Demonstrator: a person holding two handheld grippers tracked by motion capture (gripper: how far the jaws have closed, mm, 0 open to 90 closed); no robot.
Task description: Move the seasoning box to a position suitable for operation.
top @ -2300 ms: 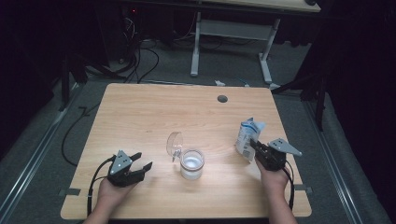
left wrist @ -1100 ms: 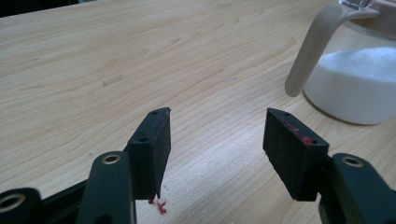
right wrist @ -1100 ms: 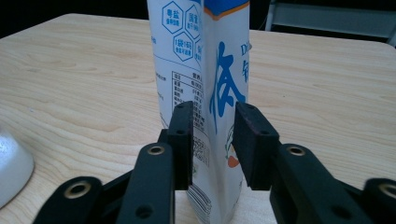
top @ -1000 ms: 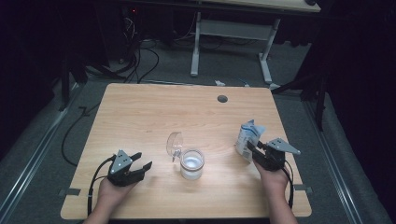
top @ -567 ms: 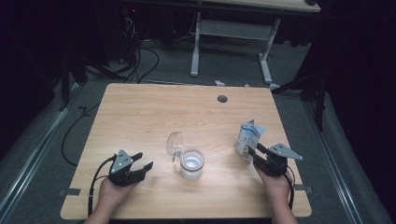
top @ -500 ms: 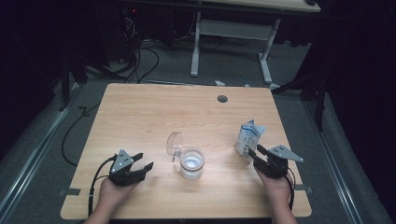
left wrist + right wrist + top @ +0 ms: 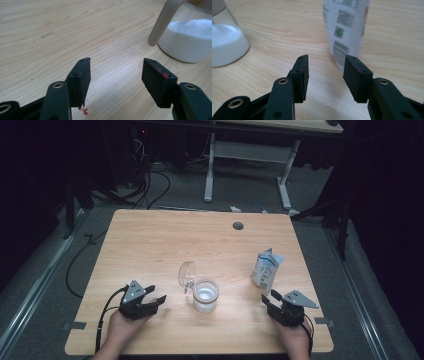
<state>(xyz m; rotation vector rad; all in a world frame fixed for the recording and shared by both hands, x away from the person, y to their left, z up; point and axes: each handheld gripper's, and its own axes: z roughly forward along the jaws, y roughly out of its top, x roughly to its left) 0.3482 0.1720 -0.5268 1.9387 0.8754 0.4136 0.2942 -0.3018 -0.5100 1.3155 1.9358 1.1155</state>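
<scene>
Work in hand: pouring white powder from the pouch (image 7: 266,268) into the glass jar (image 7: 205,296).
Right gripper (image 7: 274,302): my jaws have just been opening and stand apart with nothing between them.
Pouch position: upright on the tabletop (image 7: 165,235), just ahead of my right gripper (image 7: 325,70) and apart from the pads; its barcode panel (image 7: 343,32) faces me.
Left gripper (image 7: 156,301): jaws apart, empty, low over the tabletop.
Jar position: ahead and to the right of my left gripper (image 7: 116,72), not touched; its hinged lid (image 7: 186,274) stands open.
Jar contents: white powder (image 7: 190,37) reaches partway up the glass.
Done, as judged: powder is in the jar and the pouch is set down and released.
Left, as judged: closing the lid, which probably falls to my left gripper.
</scene>
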